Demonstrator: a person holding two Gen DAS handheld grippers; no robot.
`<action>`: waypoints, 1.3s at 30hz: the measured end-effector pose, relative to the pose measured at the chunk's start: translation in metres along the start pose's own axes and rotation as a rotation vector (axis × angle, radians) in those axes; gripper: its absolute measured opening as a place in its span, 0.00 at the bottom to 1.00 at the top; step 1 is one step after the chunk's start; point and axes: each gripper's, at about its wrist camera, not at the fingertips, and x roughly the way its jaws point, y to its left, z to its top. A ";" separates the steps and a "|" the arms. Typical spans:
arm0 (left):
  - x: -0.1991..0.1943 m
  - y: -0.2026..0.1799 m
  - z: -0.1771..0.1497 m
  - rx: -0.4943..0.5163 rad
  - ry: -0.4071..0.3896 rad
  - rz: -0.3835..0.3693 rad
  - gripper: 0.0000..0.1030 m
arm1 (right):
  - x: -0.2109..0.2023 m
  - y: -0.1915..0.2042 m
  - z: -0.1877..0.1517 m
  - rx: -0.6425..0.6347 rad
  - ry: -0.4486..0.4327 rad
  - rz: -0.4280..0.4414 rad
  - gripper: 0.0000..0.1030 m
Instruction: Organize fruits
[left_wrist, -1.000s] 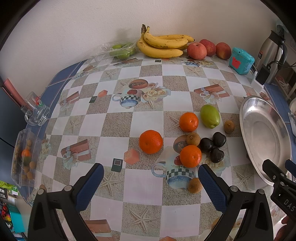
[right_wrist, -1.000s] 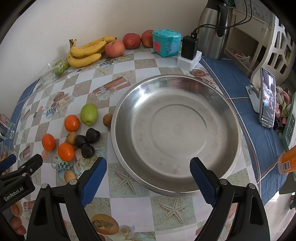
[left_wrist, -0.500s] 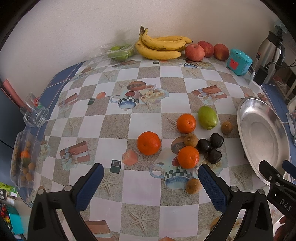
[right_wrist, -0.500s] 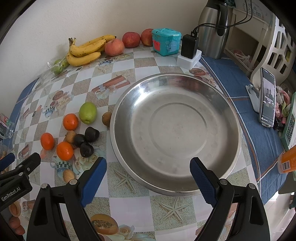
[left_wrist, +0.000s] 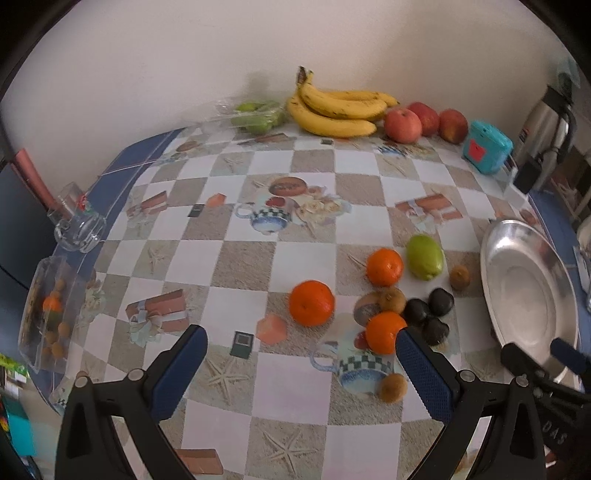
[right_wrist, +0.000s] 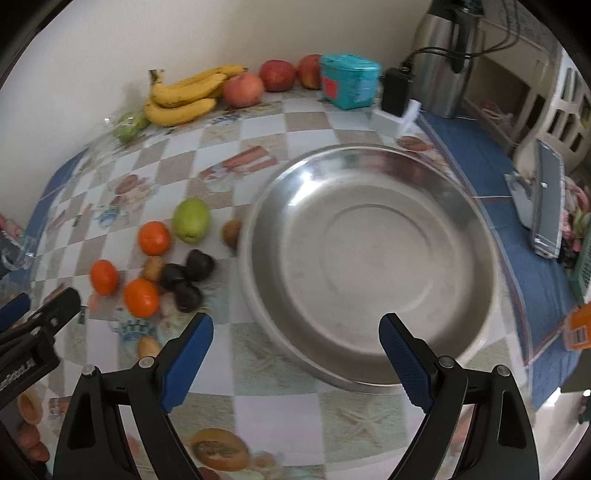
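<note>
Home kitchen: printed oilcloth tabletop (left_wrist: 236, 266), bananas (left_wrist: 336, 107), apples (left_wrist: 402, 123), steel kettle (right_wrist: 443, 55), metal basin (right_wrist: 476, 240).

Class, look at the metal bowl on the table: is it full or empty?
Empty. The bowl shows only bare metal inside; the oranges, green fruit and dark fruits all lie on the tablecloth beside it.

surface (left_wrist: 295, 254): checked cloth printed with teacups, gift boxes and starfish, blue border
back edge, by wall: bananas (left_wrist: 334, 110), three apples (left_wrist: 402, 124), bagged green fruit (left_wrist: 255, 116), teal box (left_wrist: 487, 150), steel kettle (left_wrist: 543, 123)
right side: empty steel bowl (right_wrist: 461, 229)
beside bowl: three oranges (left_wrist: 311, 302), green fruit (left_wrist: 424, 256), small brown fruits (left_wrist: 392, 387), three dark fruits (left_wrist: 440, 301) clustered close
left edge: overturned glass (left_wrist: 75, 225), clear fruit tray (left_wrist: 50, 314)
far right: phone on stand (right_wrist: 548, 201)
</note>
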 end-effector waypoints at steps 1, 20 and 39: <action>0.000 0.002 -0.001 -0.004 -0.004 0.003 1.00 | 0.000 0.004 0.001 -0.003 0.002 0.016 0.89; 0.033 0.042 -0.009 -0.127 0.064 0.090 1.00 | 0.025 0.068 0.002 -0.076 0.082 0.201 0.89; 0.042 0.042 -0.011 -0.128 0.109 0.065 1.00 | 0.050 0.107 -0.021 -0.226 0.186 0.161 0.56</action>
